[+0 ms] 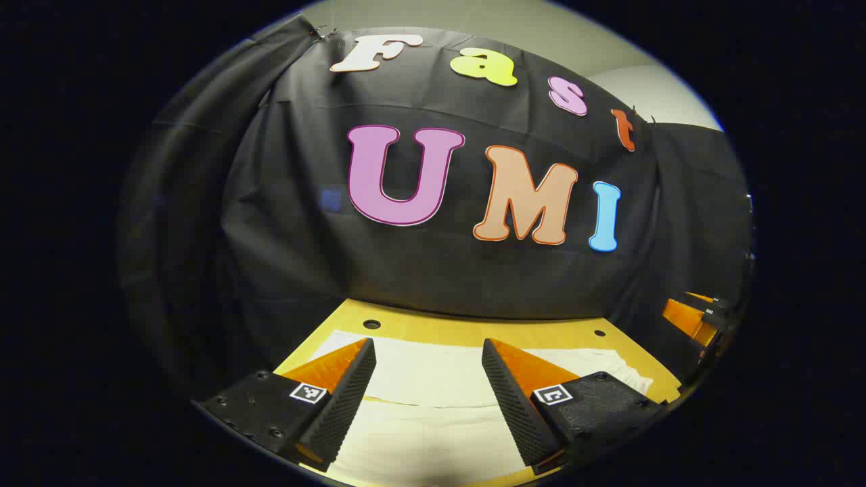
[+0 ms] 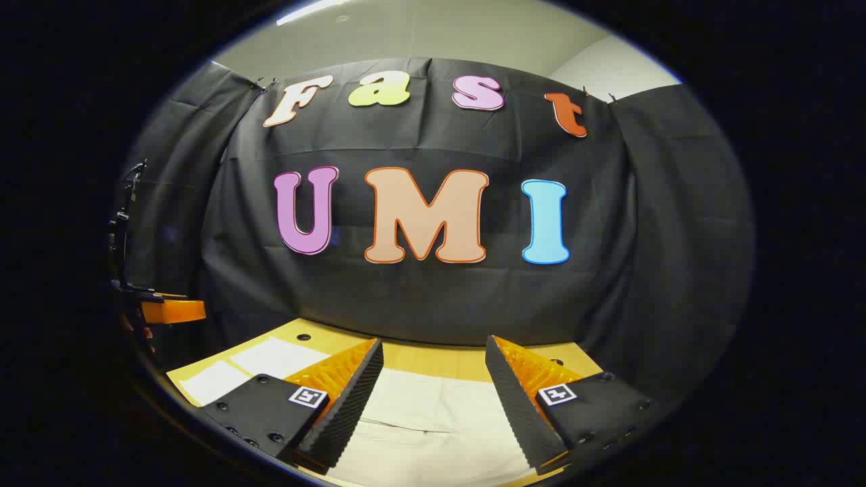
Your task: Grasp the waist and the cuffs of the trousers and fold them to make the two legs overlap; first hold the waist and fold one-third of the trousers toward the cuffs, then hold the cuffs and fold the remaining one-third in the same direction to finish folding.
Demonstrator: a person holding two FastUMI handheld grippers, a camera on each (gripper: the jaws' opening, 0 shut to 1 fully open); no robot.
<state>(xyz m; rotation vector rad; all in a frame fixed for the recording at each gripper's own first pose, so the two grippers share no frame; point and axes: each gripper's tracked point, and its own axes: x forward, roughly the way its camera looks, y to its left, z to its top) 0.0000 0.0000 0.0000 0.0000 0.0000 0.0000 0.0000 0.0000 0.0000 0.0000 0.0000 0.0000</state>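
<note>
Both the left gripper (image 1: 427, 396) and right gripper (image 2: 433, 402) hang open above the trousers (image 1: 433, 379), which lie just below.

Both cameras sit low and close over the counter (image 1: 473, 331), facing the far black booth wall (image 2: 433, 297). The two views share that wall, the counter and the pale trousers (image 2: 433, 419).

Left hand-held gripper (image 1: 427, 379): two wedge-shaped fingers with ribbed inner faces, black screw-studded blocks behind, a square black-and-white marker on each block. Right hand-held gripper (image 2: 433, 379): same build, markers at 7 and 5 o'clock.
</note>
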